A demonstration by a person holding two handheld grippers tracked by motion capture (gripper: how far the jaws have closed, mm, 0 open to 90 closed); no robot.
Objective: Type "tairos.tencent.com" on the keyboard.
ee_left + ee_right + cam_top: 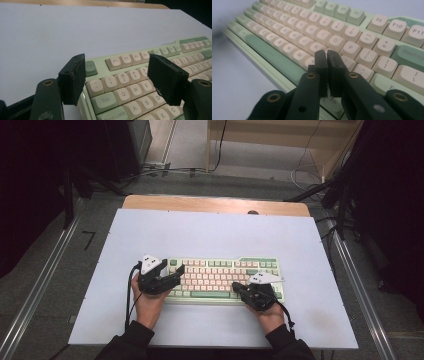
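Note:
A mint-green keyboard [220, 275] with cream keys lies on the white table top [200, 230], near its front. My left gripper [177, 272] hovers at the keyboard's left end, open. In the left gripper view its two black jaws [116, 75] stand wide apart over the Esc, number and Tab keys [130, 75], with nothing between them. My right gripper [236, 287] is over the lower right part of the keyboard. In the right gripper view its jaws [327, 56] stand almost together, a thin slit between them and nothing in it, just above the cream keys [312, 32] near the Fn key.
Bare white table [62, 32] stretches behind and beside the keyboard. A wooden edge [215, 204] runs along the table's back. Metal rails [37, 285] flank the table on the floor, with cables [310, 170] and dark stands [345, 200] behind.

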